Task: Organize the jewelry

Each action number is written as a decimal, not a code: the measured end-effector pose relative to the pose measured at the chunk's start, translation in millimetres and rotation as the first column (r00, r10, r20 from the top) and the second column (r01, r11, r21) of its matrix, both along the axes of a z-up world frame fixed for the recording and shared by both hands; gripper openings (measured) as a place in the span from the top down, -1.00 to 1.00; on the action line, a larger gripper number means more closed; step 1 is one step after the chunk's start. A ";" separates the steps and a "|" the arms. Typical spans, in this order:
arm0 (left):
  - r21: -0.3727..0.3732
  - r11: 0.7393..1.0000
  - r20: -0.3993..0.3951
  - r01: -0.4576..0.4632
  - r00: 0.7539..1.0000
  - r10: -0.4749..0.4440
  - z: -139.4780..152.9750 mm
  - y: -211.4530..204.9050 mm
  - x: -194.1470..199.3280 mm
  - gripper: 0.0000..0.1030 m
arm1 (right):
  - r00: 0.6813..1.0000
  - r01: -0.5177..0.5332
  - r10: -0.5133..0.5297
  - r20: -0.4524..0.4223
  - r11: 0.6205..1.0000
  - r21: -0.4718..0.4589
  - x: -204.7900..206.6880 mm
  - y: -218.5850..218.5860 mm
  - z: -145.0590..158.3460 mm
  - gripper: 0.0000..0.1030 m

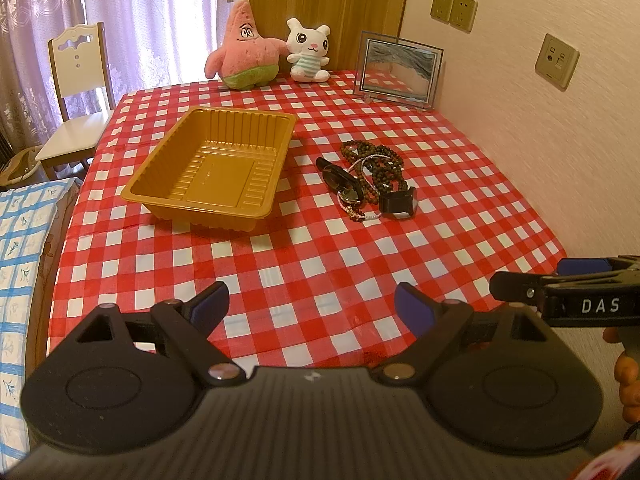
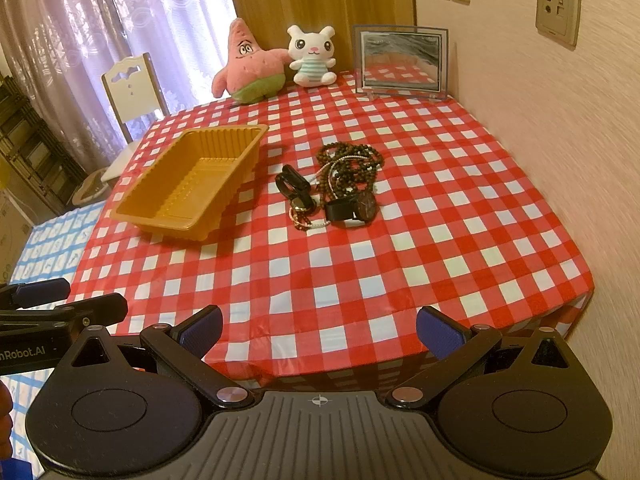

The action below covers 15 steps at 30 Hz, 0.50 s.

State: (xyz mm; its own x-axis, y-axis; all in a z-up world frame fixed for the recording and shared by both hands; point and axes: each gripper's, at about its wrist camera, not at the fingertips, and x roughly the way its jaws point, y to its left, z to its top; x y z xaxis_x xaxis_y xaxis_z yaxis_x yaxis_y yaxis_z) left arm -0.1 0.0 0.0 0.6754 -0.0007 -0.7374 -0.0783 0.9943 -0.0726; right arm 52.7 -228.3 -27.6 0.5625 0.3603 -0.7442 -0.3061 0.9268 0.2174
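The jewelry pile [image 2: 336,188] lies well ahead of both released grippers, nearer the right gripper [image 2: 319,330] than the left gripper [image 1: 311,308], just right of the tray [image 2: 160,216].

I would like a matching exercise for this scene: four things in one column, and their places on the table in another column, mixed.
Things:
1. orange tray
2. jewelry pile
3. plush toys
4. picture frame

Places:
A. far edge, by the wooden panel
B. far corner, near the wall
C. middle of the cloth, right of the tray
D. left part of the cloth

Pairs: 1-D, 2-C, 3-A, 4-B
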 end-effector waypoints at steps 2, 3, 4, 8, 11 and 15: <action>0.000 1.000 -0.001 -0.001 1.000 0.001 -0.1 -0.1 0.0 -0.72 | 1.000 0.000 0.000 0.001 1.000 0.000 -0.1 -0.2 0.2 -0.99; 0.000 1.000 -0.001 -0.001 1.000 0.001 0.0 -0.1 -0.1 -0.72 | 1.000 0.000 0.000 0.001 1.000 0.000 -0.1 -0.4 0.3 -0.99; 0.000 1.000 0.000 -0.001 1.000 0.001 0.1 -0.2 -0.2 -0.72 | 1.000 0.000 0.000 0.001 1.000 0.000 -0.2 -0.4 0.3 -0.99; 0.001 1.000 0.000 -0.001 1.000 0.001 0.0 -0.4 -0.3 -0.72 | 1.000 0.000 0.000 0.001 1.000 0.000 -0.4 -0.8 0.7 -0.99; 0.000 1.000 0.000 -0.001 1.000 0.001 -0.1 -0.4 -0.4 -0.72 | 1.000 0.001 -0.001 0.002 1.000 0.000 -0.5 -1.1 0.7 -0.99; 0.001 1.000 0.000 -0.001 1.000 0.001 0.0 -0.6 -0.6 -0.72 | 1.000 0.001 -0.001 0.001 1.000 0.001 -0.6 -1.4 0.7 -0.99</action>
State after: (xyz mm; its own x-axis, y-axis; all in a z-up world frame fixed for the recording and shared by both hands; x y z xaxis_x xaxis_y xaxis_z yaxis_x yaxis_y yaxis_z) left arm -0.7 -0.7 0.0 0.6756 0.0001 -0.7373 -0.0788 0.9943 -0.0721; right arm 52.0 -229.7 -26.8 0.5635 0.3607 -0.7432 -0.3058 0.9268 0.2180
